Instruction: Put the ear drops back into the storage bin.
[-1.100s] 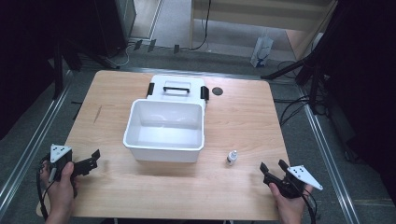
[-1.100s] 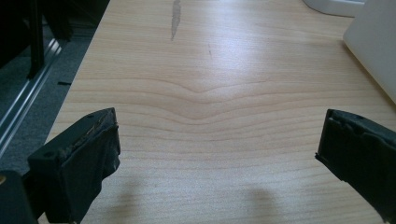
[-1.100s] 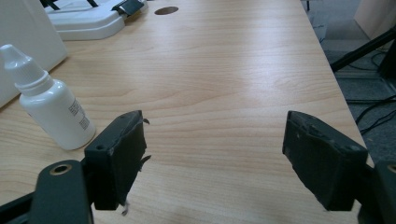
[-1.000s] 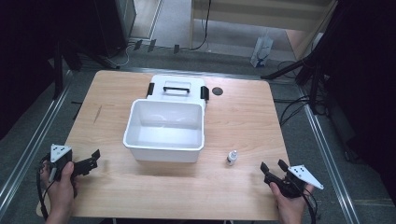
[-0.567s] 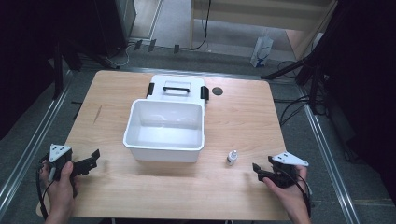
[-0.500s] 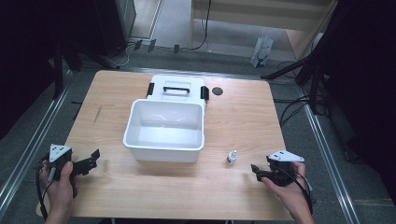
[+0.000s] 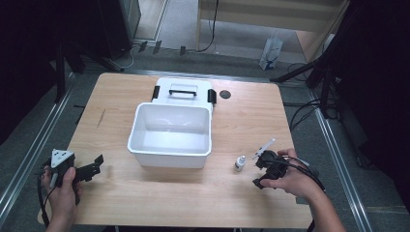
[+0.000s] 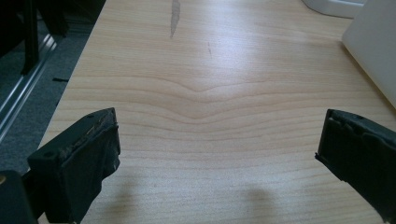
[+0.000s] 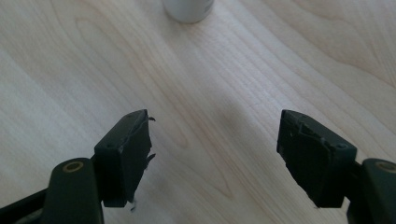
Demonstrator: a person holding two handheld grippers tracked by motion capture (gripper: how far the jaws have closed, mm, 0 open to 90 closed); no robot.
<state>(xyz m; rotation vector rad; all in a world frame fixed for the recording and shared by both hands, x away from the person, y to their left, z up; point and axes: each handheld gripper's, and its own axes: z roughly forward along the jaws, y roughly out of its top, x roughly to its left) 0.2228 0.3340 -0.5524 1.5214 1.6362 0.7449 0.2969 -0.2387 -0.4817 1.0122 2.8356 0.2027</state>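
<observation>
1. Table (image 7: pixel 145 203): bare light wood around the work, so a level approach along it is free.
2. Bin (image 7: pixel 171 129): white, open and seemingly empty, mid-table; its near wall stands left of the bottle and apart from it. It is the one thing to steer round if the bottle goes in.
3. Lid (image 7: pixel 183 89): white, black handle and clips, lying flat behind the bin and touching or nearly touching it; out of the way.
4. Left gripper (image 7: pixel 96 163): parked at the near left corner, jaws wide with nothing but table between them. It is well apart from the bottle.
5. Right gripper (image 7: pixel 260 169): near right, jaws fairly wide and empty, aimed at the bottle just ahead. To do it well, I'd centre the jaws on the body, come in low and level, and close gently, since a small upright bottle tips easily.
6. Bottle (image 7: pixel 239 163): small, white, upright, between bin and right gripper; its base shows at the top of the right gripper view (image 9: pixel 188 9). Its cap is too small to read.
7. Dark disc (image 7: pixel 225 94): beyond the bin, right of the lid; no obstacle.
</observation>
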